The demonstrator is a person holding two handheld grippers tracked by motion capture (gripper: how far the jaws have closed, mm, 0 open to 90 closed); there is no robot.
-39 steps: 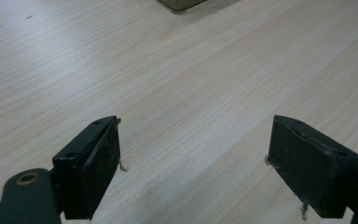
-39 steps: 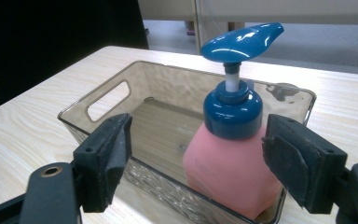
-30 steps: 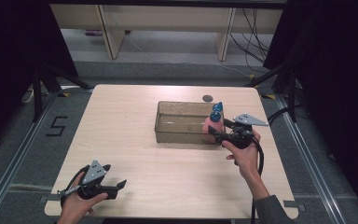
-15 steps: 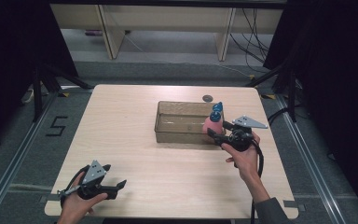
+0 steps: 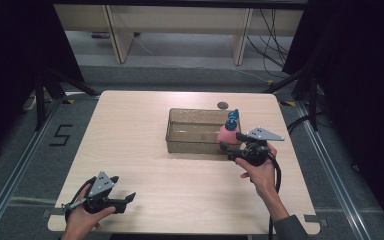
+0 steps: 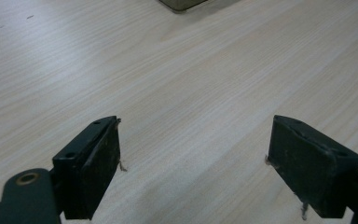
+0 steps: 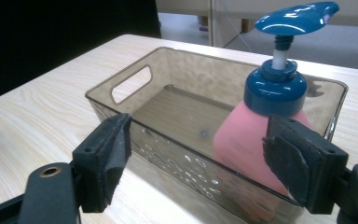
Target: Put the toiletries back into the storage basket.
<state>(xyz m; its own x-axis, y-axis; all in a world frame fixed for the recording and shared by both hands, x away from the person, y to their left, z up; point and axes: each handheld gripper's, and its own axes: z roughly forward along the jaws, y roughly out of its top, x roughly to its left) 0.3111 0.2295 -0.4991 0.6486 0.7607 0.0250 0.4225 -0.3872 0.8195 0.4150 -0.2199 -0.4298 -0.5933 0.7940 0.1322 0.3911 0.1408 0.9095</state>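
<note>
Table (image 5: 145,130): pale wood-grain top, centre of the high view.

Bin (image 5: 192,131): clear smoky-brown plastic, rectangular, slot handle in one end wall; sits right of centre on the table. No label readable.

Bottle (image 5: 228,132): pink body, blue pump cap; stands upright inside the bin at its right end, against the near wall. No brand or print legible in the right gripper view (image 7: 256,135).

Right gripper (image 5: 231,148): held just outside the bin's near right corner. Jaws spread wide apart, holding nothing; the bottle shows between them, behind the bin wall.

Left gripper (image 5: 130,198): lower left of the high view, low over bare table, well apart from the bin. Jaws spread, nothing between them but wood.

Disc (image 5: 223,105): small, dark, on the table just beyond the bin.

Floor marking (image 5: 60,135): a dark "5", left of the table.
</note>
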